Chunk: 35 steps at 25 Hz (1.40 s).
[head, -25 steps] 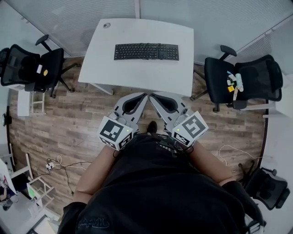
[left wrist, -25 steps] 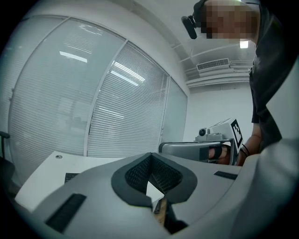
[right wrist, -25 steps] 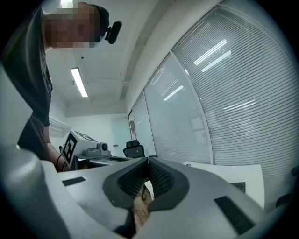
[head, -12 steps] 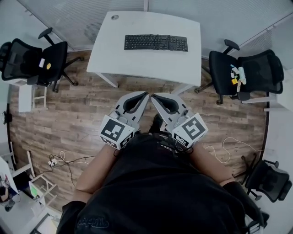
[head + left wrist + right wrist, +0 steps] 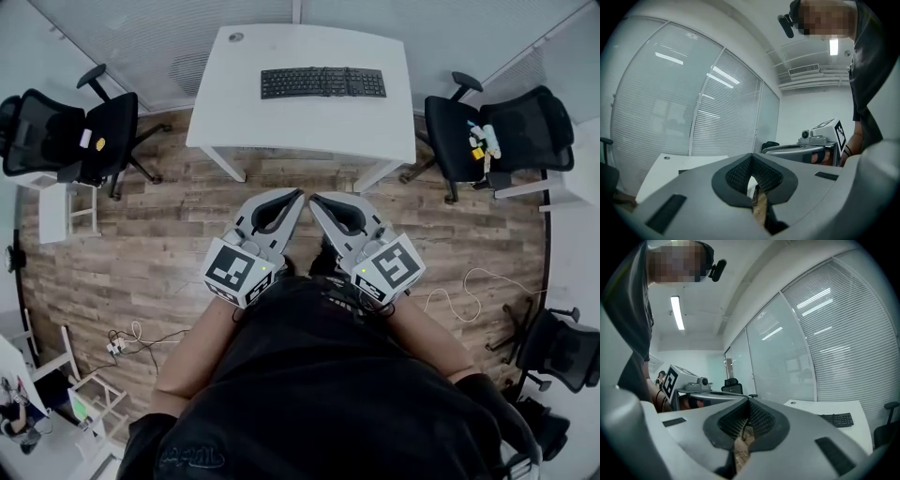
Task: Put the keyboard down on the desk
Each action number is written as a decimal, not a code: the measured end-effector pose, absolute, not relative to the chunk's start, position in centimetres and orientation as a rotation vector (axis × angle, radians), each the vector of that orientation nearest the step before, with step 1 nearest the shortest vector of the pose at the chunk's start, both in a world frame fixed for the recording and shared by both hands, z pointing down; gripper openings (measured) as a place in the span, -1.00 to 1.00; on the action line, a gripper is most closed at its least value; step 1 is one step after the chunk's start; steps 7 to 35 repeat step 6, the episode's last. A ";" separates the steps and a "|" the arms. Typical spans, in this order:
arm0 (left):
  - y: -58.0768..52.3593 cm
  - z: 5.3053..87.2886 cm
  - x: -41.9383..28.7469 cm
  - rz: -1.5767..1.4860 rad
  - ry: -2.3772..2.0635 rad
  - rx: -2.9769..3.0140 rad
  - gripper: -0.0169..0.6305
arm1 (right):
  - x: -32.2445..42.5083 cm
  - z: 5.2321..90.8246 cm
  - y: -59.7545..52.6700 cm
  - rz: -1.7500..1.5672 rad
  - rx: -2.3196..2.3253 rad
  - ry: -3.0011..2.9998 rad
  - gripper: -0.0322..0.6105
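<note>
The black keyboard [image 5: 323, 82] lies flat on the white desk [image 5: 309, 131] at the far side of the head view, well away from both grippers. It also shows at the right of the right gripper view as the keyboard [image 5: 836, 419] on the desk [image 5: 820, 405]. My left gripper [image 5: 298, 194] and right gripper [image 5: 314, 199] are held side by side over the wood floor, tips nearly meeting. Both are shut with nothing between the jaws. The left gripper [image 5: 751, 157] and right gripper [image 5: 749, 401] point roughly level toward the desk.
Black office chairs stand at the left [image 5: 70, 136] and right [image 5: 487, 131] of the desk, the right one with small items on its seat. Another chair [image 5: 562, 352] is at the lower right. Cables [image 5: 117, 342] lie on the floor. A glass wall with blinds [image 5: 141, 37] runs behind the desk.
The desk and keyboard have drifted up and farther off in the head view as the person steps back. Both grippers keep their pose and stay shut.
</note>
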<state>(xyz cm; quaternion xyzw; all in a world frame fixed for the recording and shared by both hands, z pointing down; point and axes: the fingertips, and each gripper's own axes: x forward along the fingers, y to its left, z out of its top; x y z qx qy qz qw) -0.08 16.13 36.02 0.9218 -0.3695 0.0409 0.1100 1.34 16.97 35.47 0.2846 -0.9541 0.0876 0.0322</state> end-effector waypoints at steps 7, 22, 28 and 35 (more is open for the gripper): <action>18.2 36.0 -1.5 0.119 -1.058 2.724 -0.90 | 0.0 35.6 19.1 0.271 0.909 -2.925 -0.83; 18.2 36.0 -1.5 0.119 -1.058 2.724 -0.90 | 0.0 35.6 19.1 0.271 0.909 -2.925 -0.83; 18.2 36.0 -1.5 0.119 -1.058 2.724 -0.90 | 0.0 35.6 19.1 0.271 0.909 -2.925 -0.83; 18.2 36.0 -1.5 0.119 -1.058 2.724 -0.90 | 0.0 35.6 19.1 0.271 0.909 -2.925 -0.83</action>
